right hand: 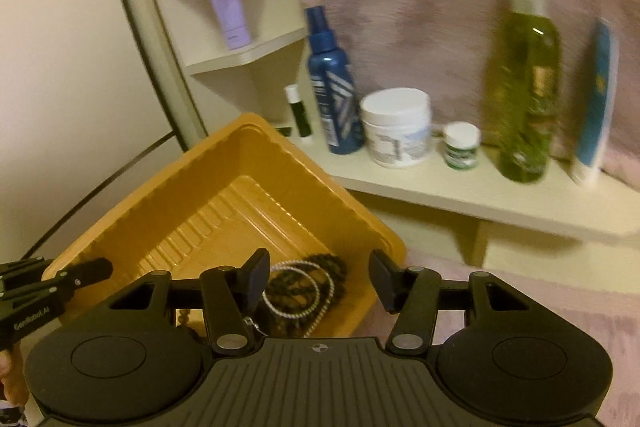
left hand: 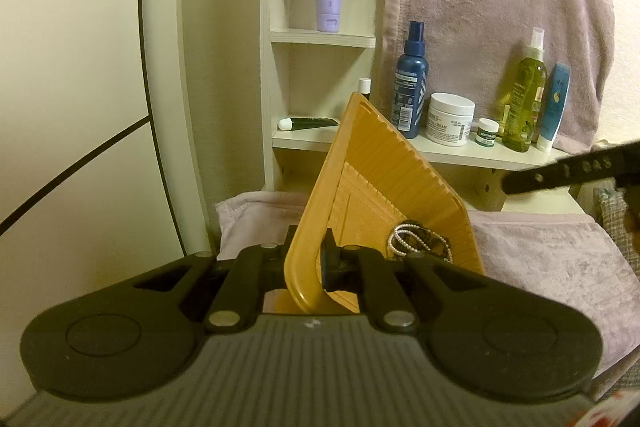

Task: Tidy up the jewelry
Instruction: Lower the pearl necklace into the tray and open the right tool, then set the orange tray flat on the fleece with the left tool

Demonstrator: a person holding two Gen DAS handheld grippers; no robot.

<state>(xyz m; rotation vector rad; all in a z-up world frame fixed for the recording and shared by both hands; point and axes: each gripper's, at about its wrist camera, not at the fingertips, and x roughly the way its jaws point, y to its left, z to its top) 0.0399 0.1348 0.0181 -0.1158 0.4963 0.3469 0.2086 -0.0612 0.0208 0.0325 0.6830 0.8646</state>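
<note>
The left gripper (left hand: 308, 263) clamps the ribbed orange tray (left hand: 384, 163) (beaded bracelets (right hand: 304, 291) inside), while the right gripper (right hand: 318, 279) has its jaws apart and empty.

"CREAM" on white jar (left hand: 451, 119)

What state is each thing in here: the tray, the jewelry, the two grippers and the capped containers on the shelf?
Tray: tilted, gripped at its rim.
Jewelry: heaped in the tray's low corner.
Left gripper: shut on the tray rim.
Right gripper: open, above the jewelry, holding nothing.
Blue bottle: upright, capped.
White jar: upright, lid on.
Green bottle: upright, sprayer on.
</note>
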